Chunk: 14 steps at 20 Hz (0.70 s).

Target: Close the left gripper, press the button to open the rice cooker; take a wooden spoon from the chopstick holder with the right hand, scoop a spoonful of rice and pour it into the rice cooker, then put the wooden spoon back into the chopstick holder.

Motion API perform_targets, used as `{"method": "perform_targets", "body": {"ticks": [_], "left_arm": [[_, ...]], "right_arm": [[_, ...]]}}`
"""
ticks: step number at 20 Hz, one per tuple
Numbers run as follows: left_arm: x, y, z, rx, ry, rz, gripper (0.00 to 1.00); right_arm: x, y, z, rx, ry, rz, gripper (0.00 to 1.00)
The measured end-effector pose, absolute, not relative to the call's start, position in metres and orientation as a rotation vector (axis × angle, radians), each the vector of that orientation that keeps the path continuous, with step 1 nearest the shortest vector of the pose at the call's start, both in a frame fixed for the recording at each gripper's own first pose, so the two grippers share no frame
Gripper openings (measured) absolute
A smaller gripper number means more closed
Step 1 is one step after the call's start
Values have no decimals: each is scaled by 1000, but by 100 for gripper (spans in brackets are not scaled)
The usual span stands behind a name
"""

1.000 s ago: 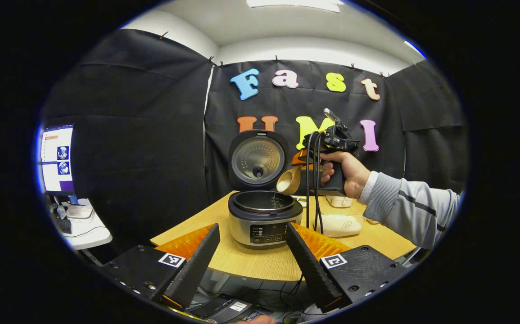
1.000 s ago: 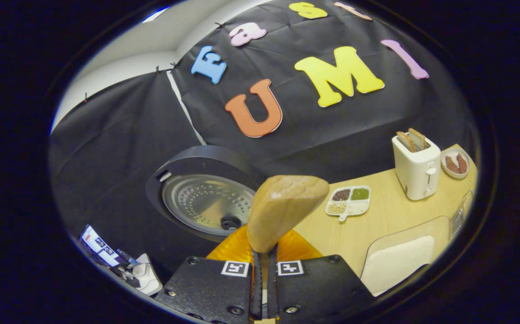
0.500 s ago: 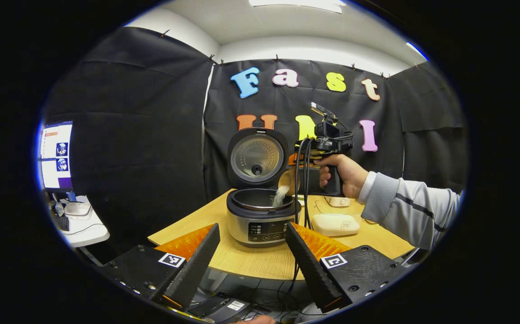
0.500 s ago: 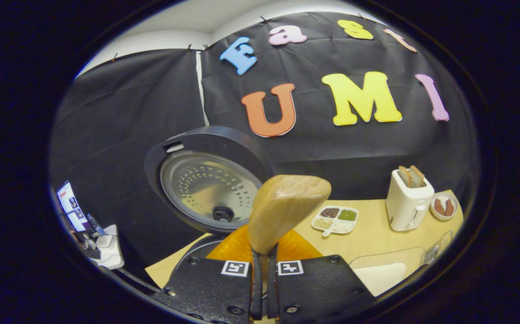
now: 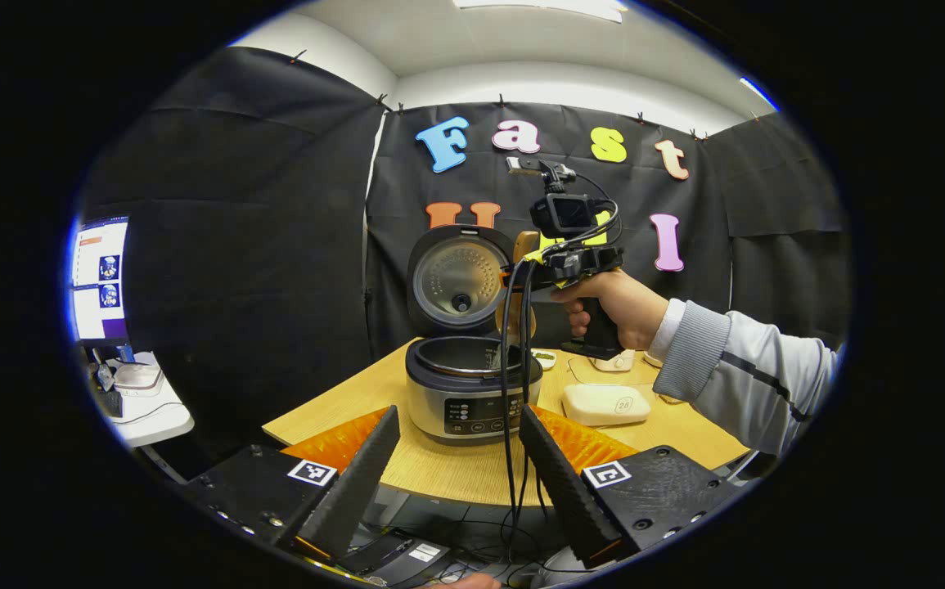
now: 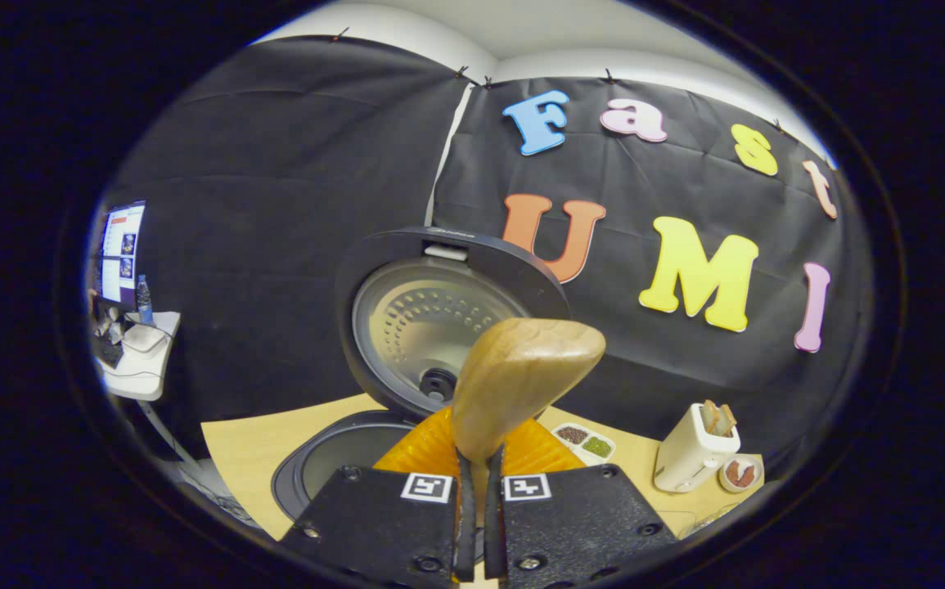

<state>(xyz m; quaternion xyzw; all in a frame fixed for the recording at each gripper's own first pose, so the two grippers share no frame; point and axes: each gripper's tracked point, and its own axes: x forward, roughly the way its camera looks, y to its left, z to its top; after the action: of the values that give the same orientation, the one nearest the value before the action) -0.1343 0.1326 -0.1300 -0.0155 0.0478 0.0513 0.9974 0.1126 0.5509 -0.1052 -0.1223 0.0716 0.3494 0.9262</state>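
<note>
The rice cooker stands on the wooden table with its lid raised upright. My left gripper is open in front of the table's near edge, short of the cooker, with nothing between its fingers. A hand holds my right gripper above the pot's right rim. It is shut on the handle of the wooden spoon, whose bowl hangs over the pot. In the right gripper view, the gripper grips the spoon, the back of its bowl facing me, with the open pot and lid behind.
A white lidded box lies right of the cooker. Farther back on the table are a toaster, a divided tray of beans and a small dish. Black cables hang from the right gripper. A monitor stands at far left.
Half a second ago rice was falling from the spoon into the pot. The right gripper has since risen and turned, and no rice is falling. The left gripper stayed open, nearly still.
</note>
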Motion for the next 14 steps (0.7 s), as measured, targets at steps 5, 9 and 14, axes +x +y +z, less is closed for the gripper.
{"method": "perform_targets", "body": {"ticks": [5,9,14], "left_arm": [[-134,132,-129,-26,90,99,94],[-135,127,-124,-38,82,88,94],[-128,103,-115,-21,65,62,94]], "right_arm": [[114,537,-99,-260,144,698,10],[131,506,-87,-223,153,656,10],[150,445,-66,-165,145,607,10]]}}
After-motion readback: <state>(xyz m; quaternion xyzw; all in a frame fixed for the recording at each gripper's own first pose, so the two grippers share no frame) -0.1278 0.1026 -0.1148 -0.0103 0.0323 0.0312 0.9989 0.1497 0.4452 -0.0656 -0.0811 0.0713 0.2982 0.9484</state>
